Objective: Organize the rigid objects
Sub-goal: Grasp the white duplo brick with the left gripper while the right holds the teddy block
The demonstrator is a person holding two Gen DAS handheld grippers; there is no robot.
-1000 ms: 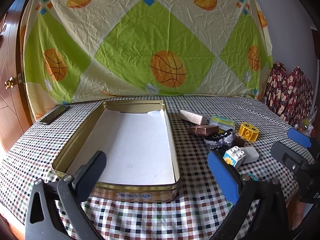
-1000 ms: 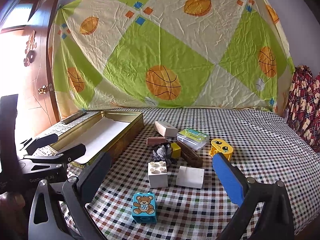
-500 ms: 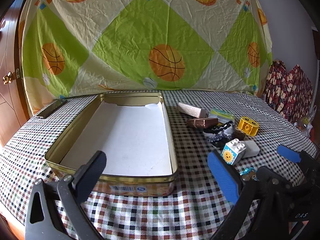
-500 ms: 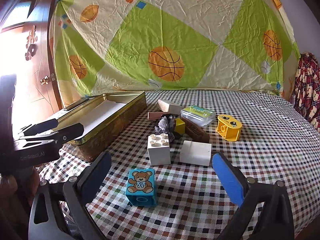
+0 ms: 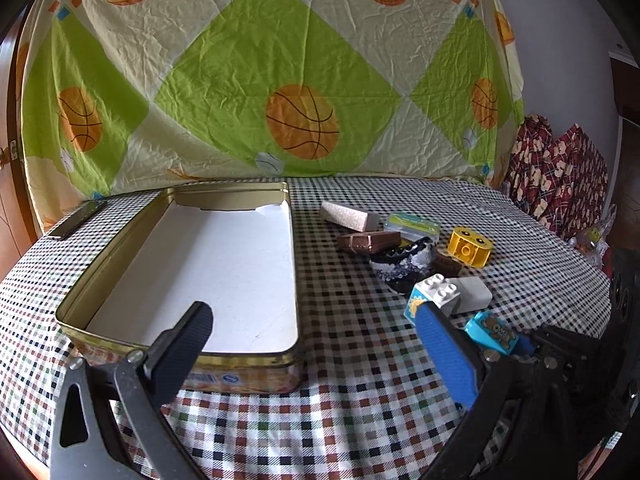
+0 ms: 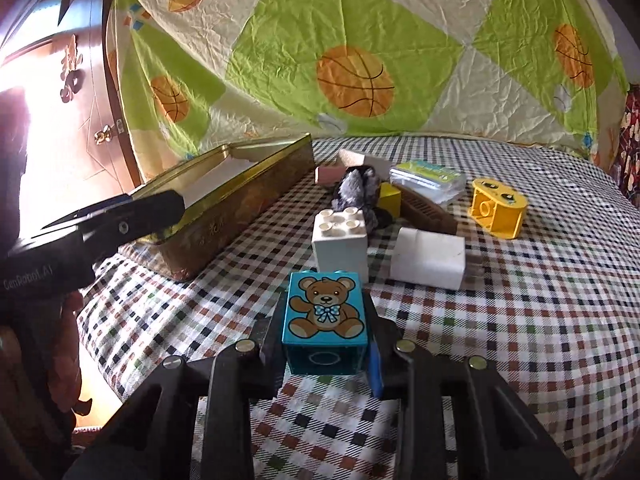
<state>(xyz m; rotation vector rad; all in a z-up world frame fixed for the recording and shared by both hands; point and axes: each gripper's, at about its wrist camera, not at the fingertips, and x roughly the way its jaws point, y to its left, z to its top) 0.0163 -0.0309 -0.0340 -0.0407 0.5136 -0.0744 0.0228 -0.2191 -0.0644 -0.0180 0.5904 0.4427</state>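
A blue toy block with a teddy bear picture [image 6: 326,312] sits on the checked tablecloth close in front of the right wrist camera. My right gripper [image 6: 325,320] is closing on it, and both fingers press against its sides. In the left wrist view the same block [image 5: 490,330] shows at lower right, with the right gripper's black frame around it. My left gripper [image 5: 312,320] hangs open over the near end of the open gold tin [image 5: 240,354], nothing between its fingers. The tin is lined with white paper and holds no objects.
Beyond the bear block lie a white studded block [image 6: 340,240], a white slab [image 6: 428,258], a yellow block [image 6: 496,208], a grey fuzzy piece [image 6: 356,192], a brown bar [image 6: 424,210] and a plastic packet [image 6: 426,178]. A dark flat device [image 5: 76,220] lies left of the tin.
My right gripper has come down over the bear block and its wide-open jaws have closed onto it. The left gripper has edged closer to the tin and stays open.
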